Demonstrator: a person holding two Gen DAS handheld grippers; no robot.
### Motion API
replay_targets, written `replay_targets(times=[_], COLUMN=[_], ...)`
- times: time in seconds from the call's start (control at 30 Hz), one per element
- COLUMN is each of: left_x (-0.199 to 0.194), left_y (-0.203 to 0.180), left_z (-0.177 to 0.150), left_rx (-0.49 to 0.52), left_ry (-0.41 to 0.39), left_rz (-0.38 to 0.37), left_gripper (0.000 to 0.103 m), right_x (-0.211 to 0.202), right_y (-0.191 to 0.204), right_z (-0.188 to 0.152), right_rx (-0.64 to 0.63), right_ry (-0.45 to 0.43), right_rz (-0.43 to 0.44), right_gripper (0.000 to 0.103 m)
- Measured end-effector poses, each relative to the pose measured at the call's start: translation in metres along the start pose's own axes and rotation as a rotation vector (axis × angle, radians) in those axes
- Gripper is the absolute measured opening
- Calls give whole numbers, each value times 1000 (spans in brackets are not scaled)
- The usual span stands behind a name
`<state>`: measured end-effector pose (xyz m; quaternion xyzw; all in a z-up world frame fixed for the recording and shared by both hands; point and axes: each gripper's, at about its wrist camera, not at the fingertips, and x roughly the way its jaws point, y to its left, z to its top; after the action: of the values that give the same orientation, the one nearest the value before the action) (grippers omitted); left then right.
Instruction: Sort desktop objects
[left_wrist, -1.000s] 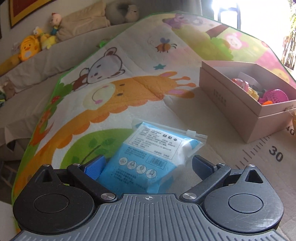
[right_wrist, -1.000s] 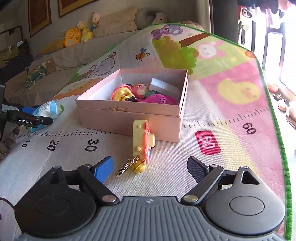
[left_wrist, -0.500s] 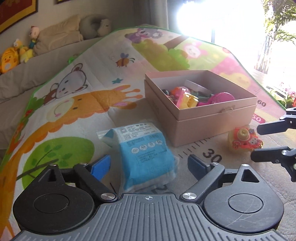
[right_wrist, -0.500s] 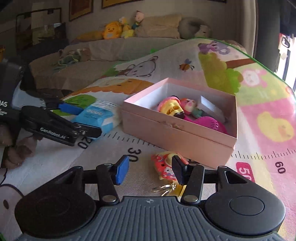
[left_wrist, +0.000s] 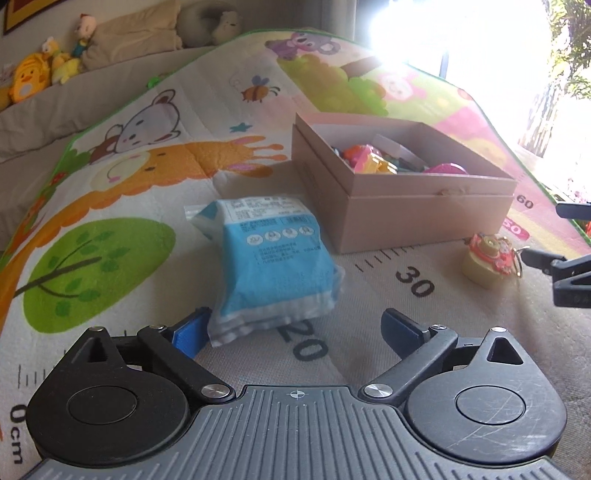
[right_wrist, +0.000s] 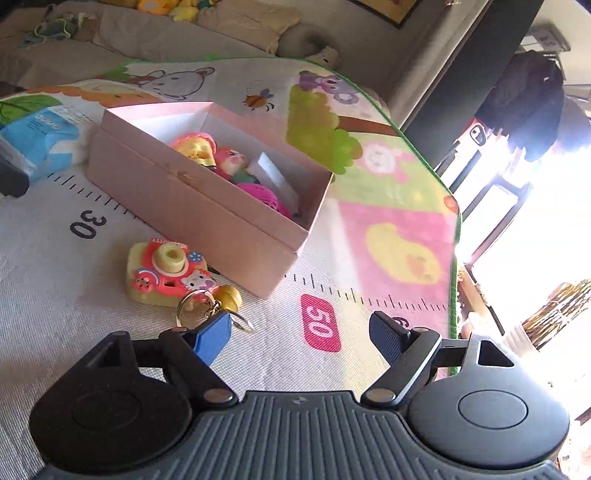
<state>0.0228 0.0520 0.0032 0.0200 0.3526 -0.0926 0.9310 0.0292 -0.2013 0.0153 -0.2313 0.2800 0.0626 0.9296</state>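
A: Blue packet (left_wrist: 273, 258) flat on the play mat (left_wrist: 110, 206), just beside the near left corner of the pink box (left_wrist: 406, 214). Soft, probably light, in slick plastic film, so likely to squash and slide under a pinch.

B: Best taken across the thick blue middle, then, not by the thin clear edge at the near end. Left tongs (left_wrist: 295, 328) wide apart; jaws just widened again after a slight dip. Near end of the packet between them, touching or nearly touching the left blue pad (left_wrist: 192, 332), well clear of the right pad. No grip.

A: And the toy camera (right_wrist: 166, 273)?

B: Lying face up on the mat, just in front of the box's long side. Hard plastic, small, probably light, stiff enough for a firm squeeze across the yellow body. Key ring (right_wrist: 195, 302) and little bell (right_wrist: 231, 297) loose at its near corner; likely to dangle and snag.

A: Right tongs (right_wrist: 299, 334)?

B: Apart, jaws just reopened after a squeeze. Nothing between them; left pad over the key ring, camera off to the left.

A: Count?

B: One packet, one camera, one box. Two loose things left to sort, by the look of it. Inside the box, several toys in a heap: yellow, pink, magenta, one white card. Exact number hard to tell.
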Motion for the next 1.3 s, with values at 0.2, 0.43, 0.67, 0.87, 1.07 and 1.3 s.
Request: replay_targets(times=[0.2,0.43,0.67,0.87,1.07,1.3], left_x=[-1,-2,-8,2,30,5], left_y=[1,4,12,8,2,5], left_z=[-1,-1,4,37,46,23], left_rx=[-9,-31,-71,-32,3,-3], left_ry=[-9,-13,-43,-66,-5,10], left_rz=[-12,-25,8,36,102,70], left_gripper=[101,102,102,102,76,63], right_x=[-3,38,30,4,-4,4], right_y=[-3,21,17,25,28,25], right_z=[19,31,23,7,4,10], right_rx=[125,97,173,167,196,246], right_ry=[-14,41,84,70,59,36], right_rz=[334,391,460,446,417,387], right_gripper=[83,83,69,69,73,73])
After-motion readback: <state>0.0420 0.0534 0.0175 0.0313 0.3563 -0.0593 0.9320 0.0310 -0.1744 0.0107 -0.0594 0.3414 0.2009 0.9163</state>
